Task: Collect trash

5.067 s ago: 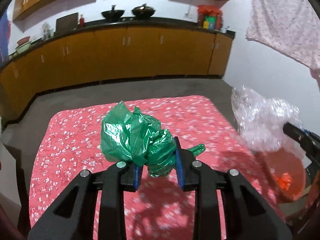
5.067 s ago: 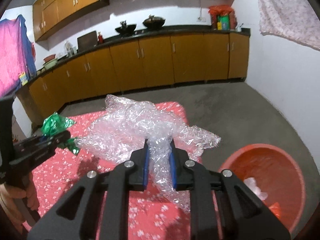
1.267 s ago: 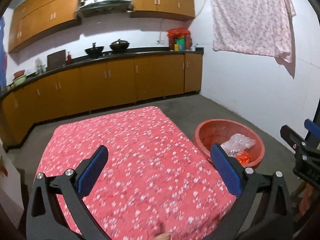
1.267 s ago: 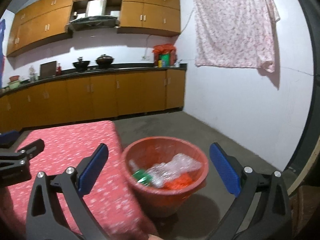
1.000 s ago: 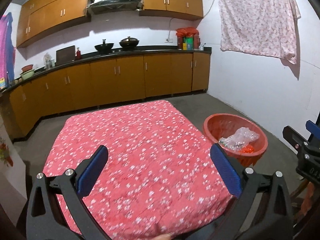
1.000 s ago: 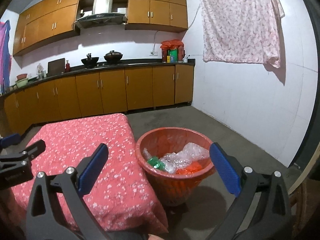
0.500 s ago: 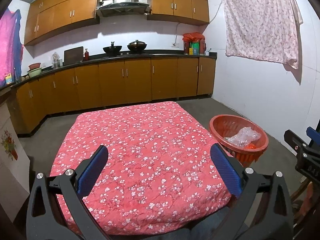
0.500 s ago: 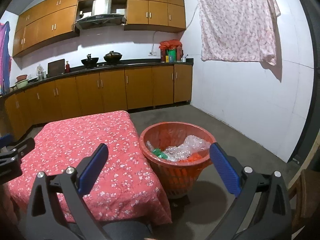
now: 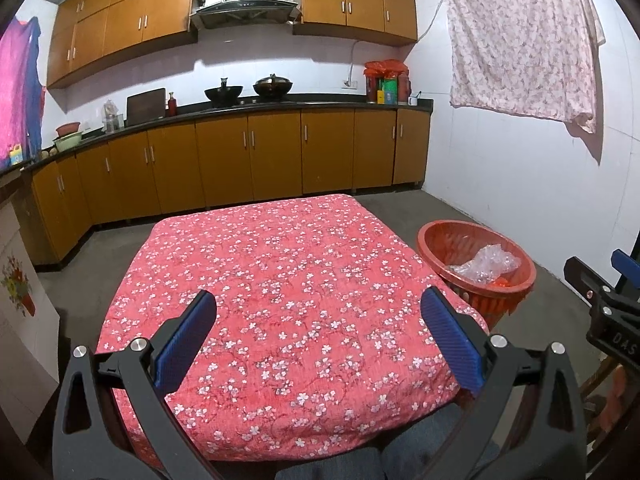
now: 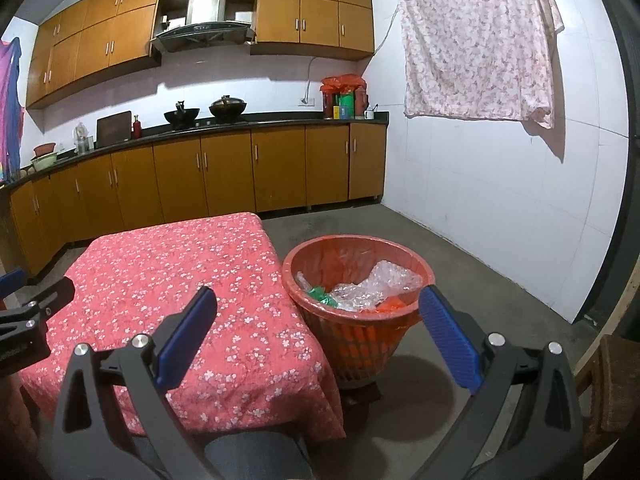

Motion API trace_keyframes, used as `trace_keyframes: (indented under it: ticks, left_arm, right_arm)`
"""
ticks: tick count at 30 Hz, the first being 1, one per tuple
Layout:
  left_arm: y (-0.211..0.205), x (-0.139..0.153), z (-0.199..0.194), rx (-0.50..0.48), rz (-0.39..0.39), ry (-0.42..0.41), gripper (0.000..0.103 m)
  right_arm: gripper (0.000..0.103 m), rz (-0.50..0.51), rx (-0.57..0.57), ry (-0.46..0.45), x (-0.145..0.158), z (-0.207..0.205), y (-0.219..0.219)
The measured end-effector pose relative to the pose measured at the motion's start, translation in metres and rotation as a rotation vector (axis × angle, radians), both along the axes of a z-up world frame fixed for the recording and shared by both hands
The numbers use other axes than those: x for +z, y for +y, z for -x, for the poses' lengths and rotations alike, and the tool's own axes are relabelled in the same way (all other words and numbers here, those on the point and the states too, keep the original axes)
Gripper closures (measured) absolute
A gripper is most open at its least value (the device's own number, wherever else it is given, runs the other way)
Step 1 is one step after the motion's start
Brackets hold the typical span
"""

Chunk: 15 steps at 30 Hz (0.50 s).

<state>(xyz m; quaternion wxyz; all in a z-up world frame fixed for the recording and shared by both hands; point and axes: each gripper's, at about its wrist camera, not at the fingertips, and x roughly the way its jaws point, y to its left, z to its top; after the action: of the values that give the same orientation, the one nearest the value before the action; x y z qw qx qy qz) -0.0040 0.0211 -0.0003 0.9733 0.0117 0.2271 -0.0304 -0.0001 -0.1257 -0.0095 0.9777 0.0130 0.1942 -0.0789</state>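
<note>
An orange basket point(image 10: 416, 266) stands on the floor right of the table; it also shows in the left wrist view point(image 9: 436, 240). Inside lie clear bubble wrap point(image 10: 376, 282), a green bag point(image 10: 322, 295) and an orange scrap point(image 10: 391, 305). The bubble wrap point(image 9: 486, 266) shows in the left wrist view too. My left gripper point(image 9: 320, 336) is open and empty, held back above the near edge of the table with the red flowered cloth point(image 9: 280, 280). My right gripper point(image 10: 318, 330) is open and empty, back from the basket.
Wooden kitchen cabinets point(image 9: 248, 160) with woks on the counter run along the far wall. A flowered cloth point(image 10: 480, 40) hangs on the white right wall. Grey floor point(image 10: 460, 248) lies around the basket. A wooden chair point(image 10: 612, 384) is at the right edge.
Five seconds ago the left gripper held the green bag and the right the bubble wrap; both now lie in the basket. Over the last second both open grippers pulled back and up from table and basket.
</note>
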Motion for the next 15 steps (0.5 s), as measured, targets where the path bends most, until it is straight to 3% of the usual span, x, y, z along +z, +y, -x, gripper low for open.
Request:
trace_keyframes:
  ticks: [15]
  left_arm:
    - [0.0037,0.0000,-0.0029,-0.002,0.028,0.013,0.002]
  right_arm:
    - [0.004,0.008,-0.003,-0.007,-0.0009,0.0009,0.0011]
